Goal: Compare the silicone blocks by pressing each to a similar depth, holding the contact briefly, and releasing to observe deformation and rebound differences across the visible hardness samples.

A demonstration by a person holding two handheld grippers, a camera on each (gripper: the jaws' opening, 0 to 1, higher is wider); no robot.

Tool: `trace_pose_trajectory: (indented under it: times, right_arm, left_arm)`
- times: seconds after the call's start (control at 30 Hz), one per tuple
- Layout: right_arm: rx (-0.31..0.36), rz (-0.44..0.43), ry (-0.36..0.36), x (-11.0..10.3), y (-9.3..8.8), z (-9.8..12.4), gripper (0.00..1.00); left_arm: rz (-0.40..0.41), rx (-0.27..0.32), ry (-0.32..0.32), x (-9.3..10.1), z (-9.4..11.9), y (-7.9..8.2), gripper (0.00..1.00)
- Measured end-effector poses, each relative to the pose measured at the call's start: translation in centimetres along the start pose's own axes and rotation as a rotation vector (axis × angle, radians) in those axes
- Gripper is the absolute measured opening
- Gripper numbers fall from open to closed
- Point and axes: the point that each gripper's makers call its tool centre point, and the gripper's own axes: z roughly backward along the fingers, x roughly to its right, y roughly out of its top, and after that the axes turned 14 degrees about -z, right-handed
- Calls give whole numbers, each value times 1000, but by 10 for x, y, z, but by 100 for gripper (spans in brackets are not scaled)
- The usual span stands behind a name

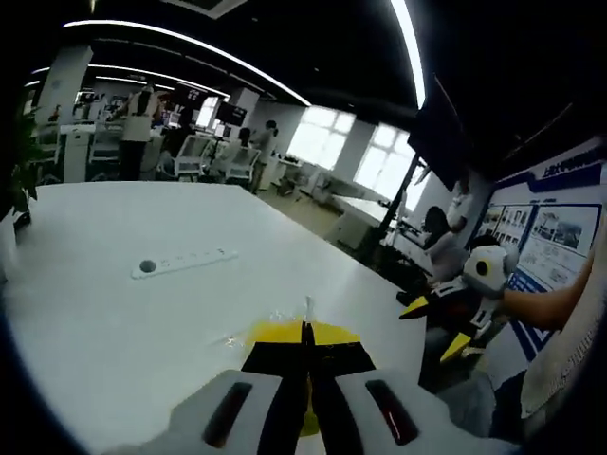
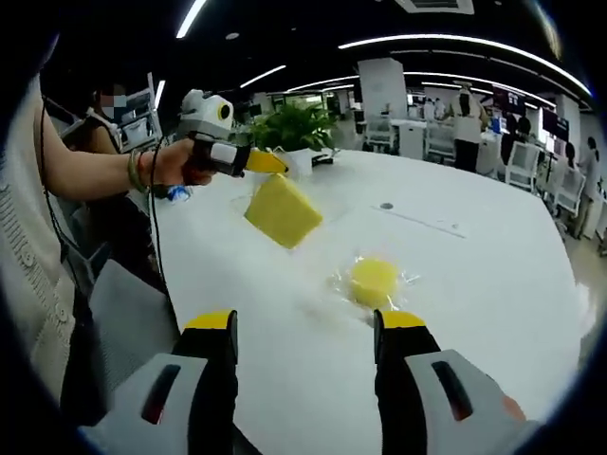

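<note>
The left gripper [image 2: 268,163] was up in the air over the table [image 2: 474,275], jaws pressed together on a yellow silicone block [image 2: 282,210] in clear wrap, the block hanging tilted just under the tips. In the left gripper view the same jaws looked closed w/ yellow wrap [image 1: 285,334] squeezed between them.

The right gripper [image 2: 305,324] was lower, jaws spread wide, nothing in them. A second yellow block [image 2: 374,281], round-ish and in crinkled clear plastic, lay on the table just ahead of it, near the right jaw tip, not touching.

The table was white and long. Far ahead of the left gripper lay a white power strip [image 1: 184,263]. Behind the left gripper, at the table end, stood a green plant [image 2: 296,123]. The room was an open office w/ strip lights, desks, big windows [image 1: 356,152], a few people standing far back.
</note>
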Motion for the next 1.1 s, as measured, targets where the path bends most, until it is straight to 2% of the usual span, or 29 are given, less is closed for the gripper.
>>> trace_pose_trajectory:
  times: [0.27,0.3,0.37,0.47,0.67,0.77,1.1]
  right_arm:
    - [-29,54,33,9,18,-9,53]
    - [-37,54,44,8,23,-12,54]
    - [-18,60,82,2,34,-15,55]
    - [-28,129,92,1,47,-22,55]
    - [-32,202,138,-4,77,-43,56]
    - [-41,226,164,-7,87,-54,56]
    - [-116,329,230,-11,102,-82,56]
  left_arm:
    - [-42,10,-58,10,1,15,0]
    - [-74,12,-69,12,1,17,0]
    - [-80,1,-82,13,0,17,0]
    - [-98,-2,-109,17,0,20,0]
    - [-126,-10,-133,17,-3,27,0]
    - [-143,-20,-144,16,-5,28,0]
    - [-195,-34,-207,23,-14,37,0]
